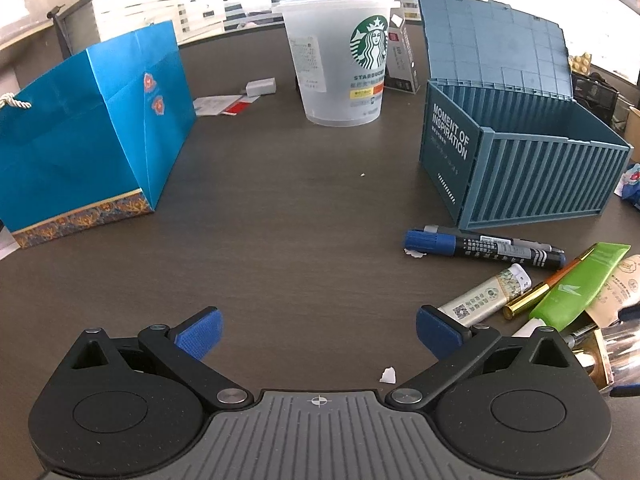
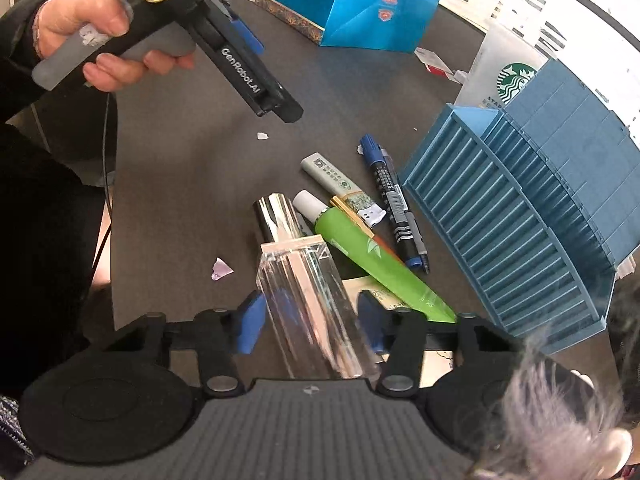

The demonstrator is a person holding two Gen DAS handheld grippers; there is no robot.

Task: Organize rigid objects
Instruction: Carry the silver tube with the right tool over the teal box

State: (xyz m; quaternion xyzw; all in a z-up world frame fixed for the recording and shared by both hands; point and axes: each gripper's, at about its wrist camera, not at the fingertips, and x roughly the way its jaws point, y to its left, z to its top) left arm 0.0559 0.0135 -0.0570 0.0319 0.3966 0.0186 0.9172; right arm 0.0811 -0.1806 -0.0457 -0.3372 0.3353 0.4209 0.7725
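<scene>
Bare table (image 1: pixel 280 208) between blue bag (image 1: pixel 92 132) and container box (image 1: pixel 520 168)

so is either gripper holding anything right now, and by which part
The right gripper has the clear bottle with the silver cap between its pads, at the lower body; firm contact cannot be told. The left gripper is wide open and holds nothing.
</scene>
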